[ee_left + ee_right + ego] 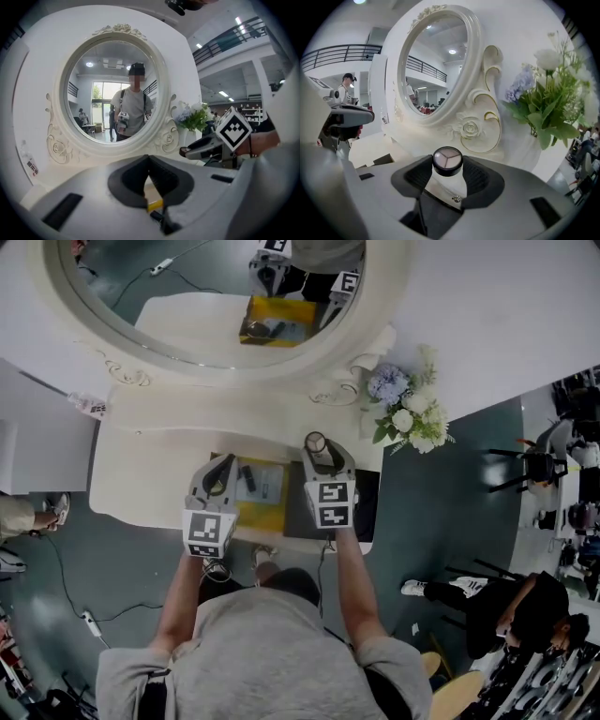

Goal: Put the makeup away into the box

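Note:
A yellow box [267, 512] lies on the white vanity table [141, 474], with dark makeup items [247, 476] inside it. My right gripper [319, 450] hovers just right of the box, shut on a small round compact [447, 160] whose lid has three sections. The compact [316, 441] sits between the pads at the jaw tips. At the box's left edge my left gripper [227, 462] has its tips together and nothing between them. In the left gripper view a strip of the yellow box [153, 204] shows below the jaws.
A large oval mirror [216, 296] stands at the back of the table. A white vase of flowers [408, 413] is at the back right. A dark mat [367, 502] lies right of the box. Cables and a person's legs are on the floor around.

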`<state>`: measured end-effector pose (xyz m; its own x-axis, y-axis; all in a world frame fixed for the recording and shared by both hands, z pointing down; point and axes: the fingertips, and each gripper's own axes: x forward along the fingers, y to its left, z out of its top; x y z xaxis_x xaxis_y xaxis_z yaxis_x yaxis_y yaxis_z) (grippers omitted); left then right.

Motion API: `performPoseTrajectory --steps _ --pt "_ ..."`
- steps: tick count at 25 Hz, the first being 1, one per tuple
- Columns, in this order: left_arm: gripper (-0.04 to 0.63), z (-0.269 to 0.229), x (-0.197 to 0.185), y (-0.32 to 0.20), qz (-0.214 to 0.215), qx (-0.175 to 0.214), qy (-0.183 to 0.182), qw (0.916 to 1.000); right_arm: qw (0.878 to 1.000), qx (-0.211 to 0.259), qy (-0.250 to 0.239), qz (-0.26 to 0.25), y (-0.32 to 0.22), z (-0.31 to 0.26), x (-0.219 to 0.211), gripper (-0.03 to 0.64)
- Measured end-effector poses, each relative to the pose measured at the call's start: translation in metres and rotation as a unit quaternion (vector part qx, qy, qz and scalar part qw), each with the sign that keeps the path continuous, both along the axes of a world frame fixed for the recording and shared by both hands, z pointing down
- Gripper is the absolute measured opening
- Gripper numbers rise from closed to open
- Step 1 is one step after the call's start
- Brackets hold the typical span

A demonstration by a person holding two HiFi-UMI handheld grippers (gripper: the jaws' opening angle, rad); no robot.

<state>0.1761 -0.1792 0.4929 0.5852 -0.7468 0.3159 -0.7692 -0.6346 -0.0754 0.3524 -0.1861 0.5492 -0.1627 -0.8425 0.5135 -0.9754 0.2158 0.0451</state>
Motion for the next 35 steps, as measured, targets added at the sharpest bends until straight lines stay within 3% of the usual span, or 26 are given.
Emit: performPoseTrajectory --steps 12,25,35 --pt "0.003 0.008 -0.047 0.022 -0.005 -0.009 0.001 0.9999 0.999 0.012 -0.017 -0.049 0.044 -0.008 -0.093 0.215" --pt "0.003 0.046 -0.109 0.047 -0.021 -0.050 -0.002 0.9985 0.994 -0.055 -0.026 -0.093 0.072 0.053 -0.180 0.215" --pt "0.003 0.080 -0.146 0.057 -0.034 -0.079 -0.003 0.9963 0.987 -0.117 -0.002 -0.112 0.080 0.114 -0.216 0.215"
